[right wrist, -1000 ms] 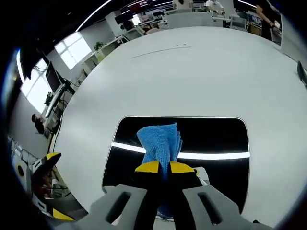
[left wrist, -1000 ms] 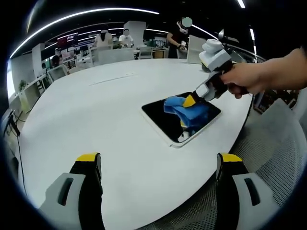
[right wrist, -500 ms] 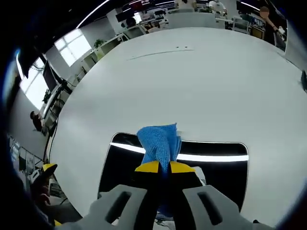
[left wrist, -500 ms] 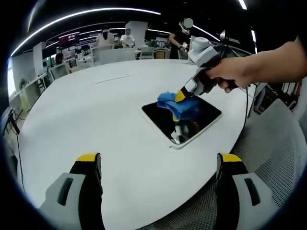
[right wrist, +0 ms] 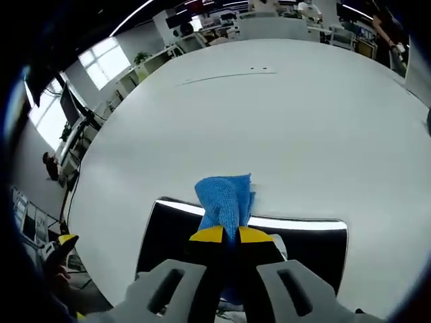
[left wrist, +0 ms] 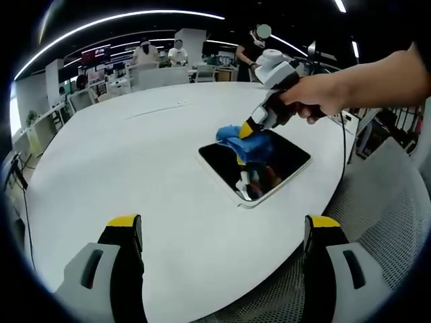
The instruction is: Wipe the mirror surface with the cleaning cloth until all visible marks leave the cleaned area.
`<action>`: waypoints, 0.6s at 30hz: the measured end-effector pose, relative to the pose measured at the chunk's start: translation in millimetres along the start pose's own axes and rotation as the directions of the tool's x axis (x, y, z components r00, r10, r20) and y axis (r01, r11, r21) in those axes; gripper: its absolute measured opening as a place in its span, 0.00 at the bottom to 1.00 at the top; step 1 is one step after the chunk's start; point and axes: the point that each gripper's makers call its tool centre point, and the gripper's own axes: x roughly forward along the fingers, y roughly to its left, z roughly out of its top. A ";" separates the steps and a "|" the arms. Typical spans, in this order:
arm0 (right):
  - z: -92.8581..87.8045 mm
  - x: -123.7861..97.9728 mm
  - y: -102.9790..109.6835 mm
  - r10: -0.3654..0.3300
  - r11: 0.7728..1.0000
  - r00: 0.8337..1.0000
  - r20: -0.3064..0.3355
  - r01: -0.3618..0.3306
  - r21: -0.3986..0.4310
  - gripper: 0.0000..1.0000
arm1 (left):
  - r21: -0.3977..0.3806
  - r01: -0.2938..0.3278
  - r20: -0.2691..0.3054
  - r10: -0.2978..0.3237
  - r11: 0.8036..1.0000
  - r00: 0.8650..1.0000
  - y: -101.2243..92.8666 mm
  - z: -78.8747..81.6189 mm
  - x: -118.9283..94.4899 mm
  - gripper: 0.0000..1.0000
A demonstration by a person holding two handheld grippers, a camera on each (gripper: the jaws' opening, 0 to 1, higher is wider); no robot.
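While the mirror [left wrist: 254,165] lies flat near the table [left wrist: 135,168] edge, I pinch the blue cloth [right wrist: 225,202] in my right gripper [right wrist: 225,235], jaws pressed onto it, dragging it over the glass's far rim to wipe. My left gripper [left wrist: 222,229] hangs back, jaws spread, holding nothing, clear of the strokes.

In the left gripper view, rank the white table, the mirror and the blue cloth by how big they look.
1. White table
2. Mirror
3. Blue cloth, bunched on the mirror's far part, held by the right gripper.
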 end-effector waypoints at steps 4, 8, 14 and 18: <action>0.0 0.6 -3.1 -0.002 1.000 1.000 0.004 0.002 -0.005 0.00 | 0.000 -0.003 -0.002 0.003 1.000 1.000 0.5 -0.6 -0.2 0.99; -1.7 -4.0 -7.3 -0.007 1.000 1.000 0.005 0.007 -0.002 0.00 | 0.002 -0.003 -0.003 0.003 1.000 1.000 0.1 -0.6 0.0 0.99; -2.9 -8.8 -20.7 -0.021 1.000 1.000 0.004 0.021 0.009 0.00 | 0.003 -0.004 -0.005 0.004 1.000 1.000 0.7 -1.0 -0.1 0.99; -5.5 -14.8 -27.3 -0.030 0.999 1.000 0.005 0.030 0.012 0.00 | 0.004 -0.003 -0.007 0.003 1.000 1.000 0.6 -1.4 0.1 0.99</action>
